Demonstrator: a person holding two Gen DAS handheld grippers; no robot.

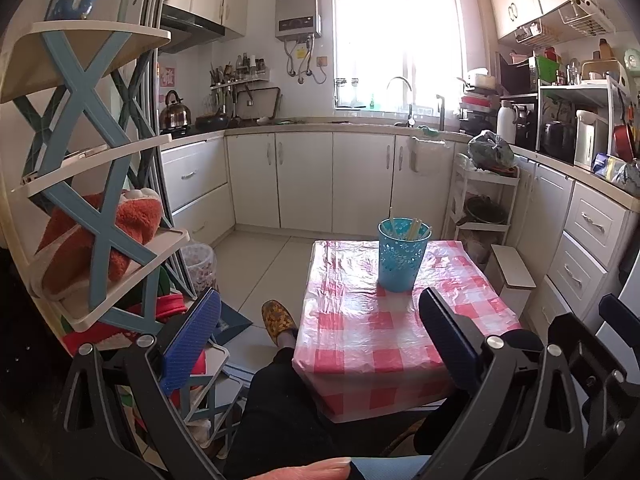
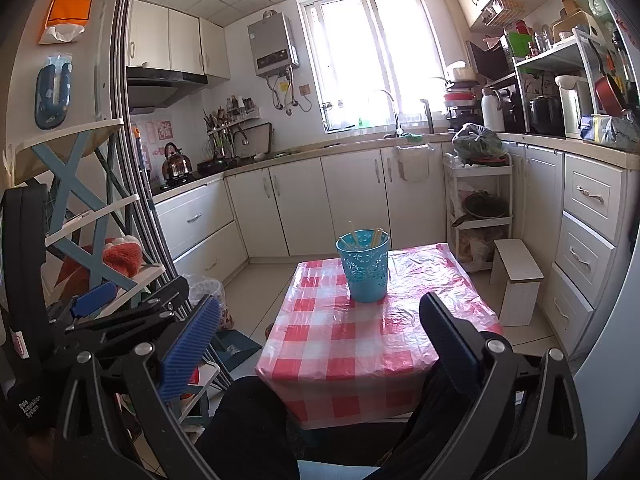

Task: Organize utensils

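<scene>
Hovering wide, gripping nothing: left tongs [image 1: 320, 344], near edge of checkered counter [image 1: 360, 344]. Standing upright toward far end of counter: blue cup [image 1: 402, 256], pale chopsticks [image 1: 414, 229] leaning inside. Spread wide likewise, nothing held: right tongs [image 2: 320, 344], short of counter's near edge.

Blown-out window [image 1: 396, 40] backlight, fisheye-warped edges.

A small desk [image 1: 400, 344] stands on the tiled kitchen floor [image 1: 260, 264], covered with a red-and-white checked plastic cloth [image 2: 360, 344] that hangs over its near edge. A blue perforated cup [image 1: 403, 255] stands upright on the far half, with pale chopsticks [image 2: 377, 236] inside
</scene>
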